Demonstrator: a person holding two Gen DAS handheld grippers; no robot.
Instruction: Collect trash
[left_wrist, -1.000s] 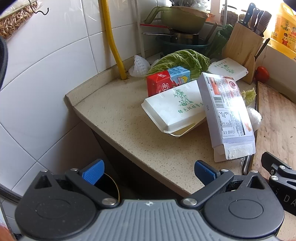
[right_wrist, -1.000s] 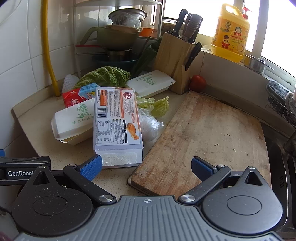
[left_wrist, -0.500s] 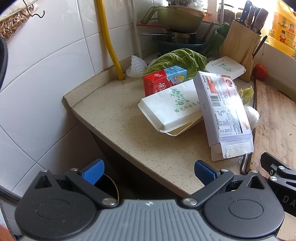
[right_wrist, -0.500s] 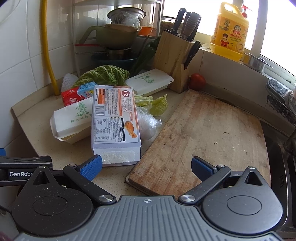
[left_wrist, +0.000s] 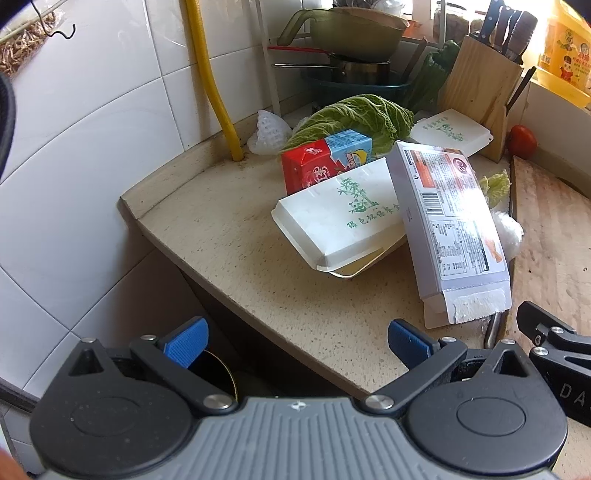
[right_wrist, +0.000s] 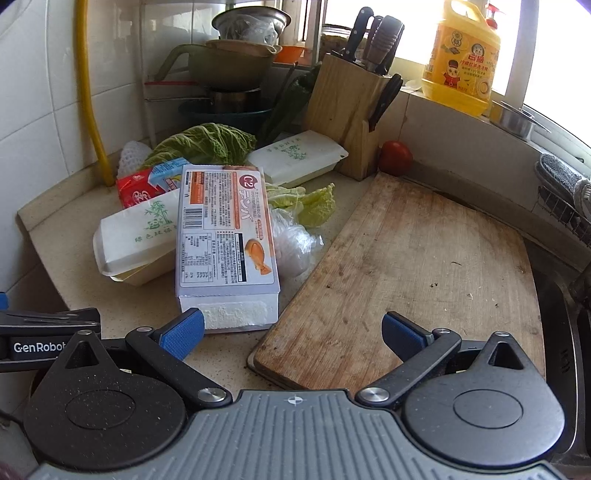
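Trash sits in a pile on our counter (left_wrist: 229, 236). On top is a long box (right_wrist: 225, 236) with a chicken leg picture, its torn end facing us. It leans across a white lunch box (left_wrist: 340, 218) with green bamboo on the lid, which is a bit open at the front. Behind that lies a red and blue carton (left_wrist: 325, 158), then a big cabbage leaf (left_wrist: 354, 114). A clear bag (right_wrist: 291, 243) sits between the long box and the cutting board (right_wrist: 424, 266).

Our left gripper (left_wrist: 295, 341) hangs over the counter edge, fingers wide apart, holding nothing. Our right gripper (right_wrist: 291, 332) hovers low near the board's front corner, wide apart too. Its left finger (right_wrist: 183, 332) is just in front of the long box's torn end.

A second lunch box (right_wrist: 299, 157) rests by the knife block (right_wrist: 343, 122), near a tomato (right_wrist: 395, 157).
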